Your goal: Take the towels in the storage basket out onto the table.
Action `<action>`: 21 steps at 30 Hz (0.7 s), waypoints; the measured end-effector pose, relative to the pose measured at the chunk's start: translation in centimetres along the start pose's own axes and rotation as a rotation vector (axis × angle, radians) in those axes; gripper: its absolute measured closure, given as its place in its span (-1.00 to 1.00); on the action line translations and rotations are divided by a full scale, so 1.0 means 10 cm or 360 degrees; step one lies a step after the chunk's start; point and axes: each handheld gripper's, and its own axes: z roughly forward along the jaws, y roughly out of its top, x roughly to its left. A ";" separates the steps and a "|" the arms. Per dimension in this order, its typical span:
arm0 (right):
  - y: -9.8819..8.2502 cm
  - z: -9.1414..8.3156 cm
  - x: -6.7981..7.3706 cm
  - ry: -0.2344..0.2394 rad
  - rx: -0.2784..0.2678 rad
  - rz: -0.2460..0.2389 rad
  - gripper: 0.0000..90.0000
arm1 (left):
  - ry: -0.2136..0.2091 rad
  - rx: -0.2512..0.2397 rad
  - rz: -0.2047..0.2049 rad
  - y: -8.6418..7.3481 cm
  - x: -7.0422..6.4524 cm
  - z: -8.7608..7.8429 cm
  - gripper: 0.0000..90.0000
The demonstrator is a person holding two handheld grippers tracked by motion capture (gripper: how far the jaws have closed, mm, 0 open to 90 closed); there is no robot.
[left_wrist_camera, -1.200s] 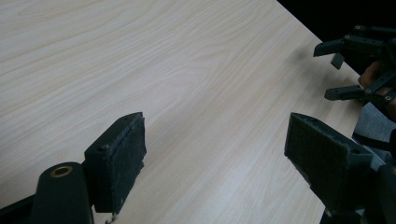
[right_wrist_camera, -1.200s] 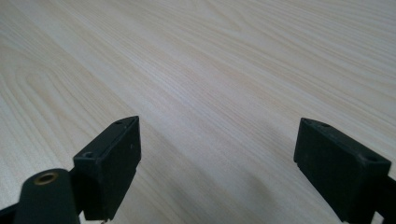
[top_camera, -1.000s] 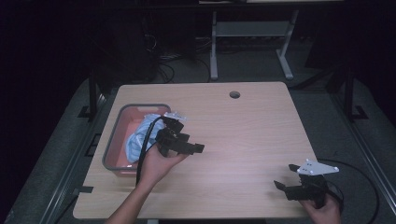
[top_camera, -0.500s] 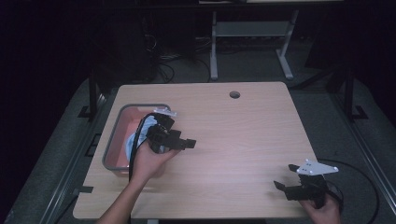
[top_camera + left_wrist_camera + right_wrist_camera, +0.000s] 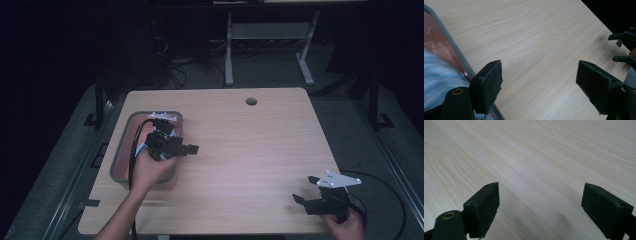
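Left to right across the table [image 5: 240,150]. Near the left edge stands a grey-rimmed tub [image 5: 120,150] with a reddish floor; a pale blue cloth [image 5: 439,80] lies inside it, against the wall nearest the table's middle. The left gripper [image 5: 187,149] hovers over the tub's right rim, pointing toward the table's centre, its jaws set wide and holding nothing; in the left gripper view one jaw sits above the rim, the other above bare wood. The broad middle of the table carries nothing. At the near right corner the right gripper [image 5: 306,189] rests low, jaws likewise wide and empty over bare wood. Judged progress: the cloth is in the tub and ungrasped, so taking it up and bringing it out appears wholly undone.
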 end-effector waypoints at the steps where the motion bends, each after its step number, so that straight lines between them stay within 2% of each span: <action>1: 0.00 0.00 0.00 0.0001 0.0005 -0.0003 -0.68 | 0.0017 -0.0002 -0.0009 0.00 0.04 -0.03 -0.55; 6: 0.00 0.01 0.00 0.0004 0.0006 -0.0005 -0.68 | 0.0057 -0.0009 -0.0017 -0.01 0.11 -0.12 -0.54; 7: 0.00 0.01 0.00 0.0003 0.0007 -0.0004 -0.68 | 0.0072 -0.0021 -0.0038 -0.01 0.14 -0.15 -0.54; 12: 0.00 0.02 0.01 0.0008 0.0014 -0.0003 -0.68 | 0.0103 -0.0025 -0.0061 -0.03 0.24 -0.22 -0.54; 21: 0.01 0.03 0.02 0.0014 0.0021 -0.0006 -0.68 | 0.0129 -0.0051 -0.0116 -0.04 0.35 -0.31 -0.53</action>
